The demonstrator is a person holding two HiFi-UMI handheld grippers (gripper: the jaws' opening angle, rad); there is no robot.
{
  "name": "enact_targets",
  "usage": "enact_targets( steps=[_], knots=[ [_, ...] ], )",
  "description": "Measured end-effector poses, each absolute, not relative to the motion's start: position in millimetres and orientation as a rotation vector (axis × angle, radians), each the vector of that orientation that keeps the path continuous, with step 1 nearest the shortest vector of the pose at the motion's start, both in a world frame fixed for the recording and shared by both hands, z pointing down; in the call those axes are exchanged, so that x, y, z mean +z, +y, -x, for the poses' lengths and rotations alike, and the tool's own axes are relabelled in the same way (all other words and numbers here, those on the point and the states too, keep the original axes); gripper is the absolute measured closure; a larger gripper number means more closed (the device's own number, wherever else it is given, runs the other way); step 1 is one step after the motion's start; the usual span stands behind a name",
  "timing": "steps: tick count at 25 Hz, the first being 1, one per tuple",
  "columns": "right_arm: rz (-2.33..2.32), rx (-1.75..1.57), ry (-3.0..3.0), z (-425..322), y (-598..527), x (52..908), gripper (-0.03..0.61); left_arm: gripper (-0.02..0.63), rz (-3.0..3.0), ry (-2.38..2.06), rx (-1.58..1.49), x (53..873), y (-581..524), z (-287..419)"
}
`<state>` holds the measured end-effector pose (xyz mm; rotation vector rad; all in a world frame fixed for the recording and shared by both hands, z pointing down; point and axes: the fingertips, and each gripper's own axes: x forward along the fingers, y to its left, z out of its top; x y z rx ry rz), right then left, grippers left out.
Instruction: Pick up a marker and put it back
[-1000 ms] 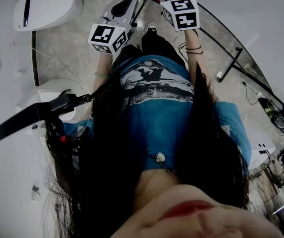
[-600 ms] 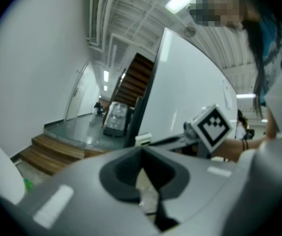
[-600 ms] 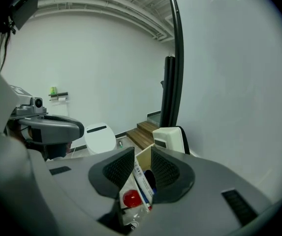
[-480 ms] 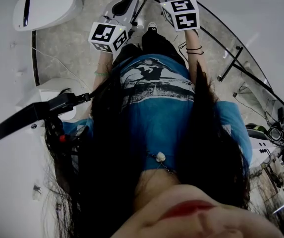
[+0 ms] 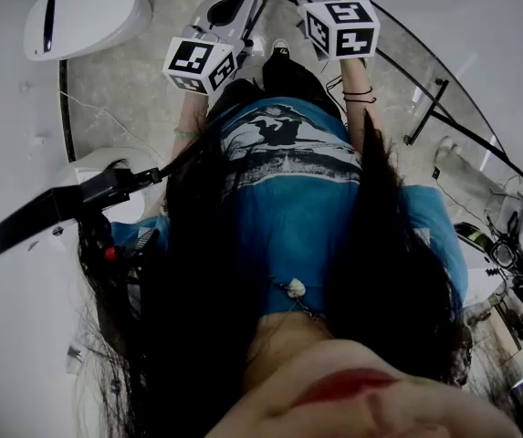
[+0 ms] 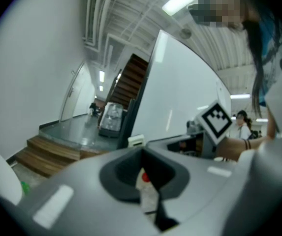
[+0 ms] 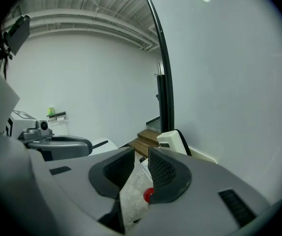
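No marker pen shows in any view. In the head view I look down a person's blue shirt [image 5: 298, 199] and long dark hair; both grippers are held out beyond it. The left gripper's marker cube [image 5: 202, 65] is at upper centre and the right gripper's cube [image 5: 341, 27] is just right of it. In the left gripper view the left gripper [image 6: 141, 154] has its dark pads meeting, with nothing between them. In the right gripper view the right gripper [image 7: 141, 156] shows a narrow empty gap between its ribbed pads [image 7: 163, 168]. Each points into the room, away from any table.
A large whiteboard panel [image 6: 180, 92] and a dark staircase [image 6: 131, 82] stand ahead of the left gripper, with wooden steps [image 6: 47, 154] lower left. A white rounded device [image 5: 83, 12] sits on the floor at upper left. A black boom [image 5: 51, 213] juts out at left.
The right gripper's cube has shifted slightly right and up. The left cube has barely moved. The black boom at left has dipped a little as the head view shifted.
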<state>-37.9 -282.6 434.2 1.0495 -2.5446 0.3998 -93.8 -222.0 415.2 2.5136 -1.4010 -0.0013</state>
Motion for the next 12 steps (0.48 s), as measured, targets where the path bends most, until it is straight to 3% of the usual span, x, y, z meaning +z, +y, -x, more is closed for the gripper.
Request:
enact_targets(
  steps=[12],
  knots=[
    [-1.179, 0.615, -2.595, 10, -241, 436, 0.495, 0.614, -2.536, -1.248, 0.101, 436, -192, 67]
  ],
)
